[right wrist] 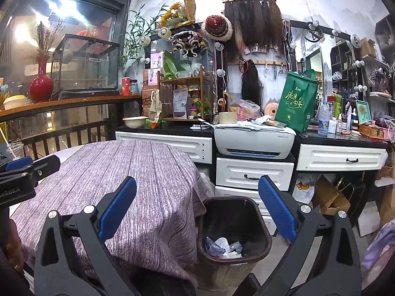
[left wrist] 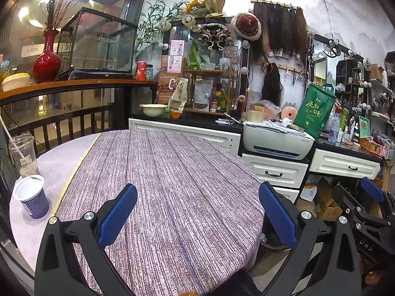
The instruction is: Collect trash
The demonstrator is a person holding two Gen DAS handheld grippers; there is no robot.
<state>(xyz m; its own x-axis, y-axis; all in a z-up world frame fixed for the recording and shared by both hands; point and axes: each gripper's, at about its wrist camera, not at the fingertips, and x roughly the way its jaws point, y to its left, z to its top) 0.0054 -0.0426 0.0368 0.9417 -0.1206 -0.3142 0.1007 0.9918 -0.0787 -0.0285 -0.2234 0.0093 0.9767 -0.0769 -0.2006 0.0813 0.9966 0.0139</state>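
A blue-and-white empty yogurt cup [left wrist: 32,196] stands on the table's left edge, with a clear plastic drink cup [left wrist: 22,155] and straw just behind it. My left gripper [left wrist: 197,212] hovers open over the purple striped tablecloth [left wrist: 167,177], well right of both cups. A dark trash bin [right wrist: 233,229] sits on the floor beside the table, with crumpled plastic and paper [right wrist: 223,246] inside. My right gripper [right wrist: 197,209] is open and empty above the bin and the table's right edge. The drink cup [right wrist: 14,150] also shows at far left in the right wrist view.
White drawers [right wrist: 254,172] and a printer [right wrist: 254,140] stand right behind the bin. A green bag [right wrist: 295,101], bottles and clutter crowd the black counter [right wrist: 340,139]. Cardboard boxes [right wrist: 330,197] lie under it. A railing [left wrist: 61,120] borders the table at left.
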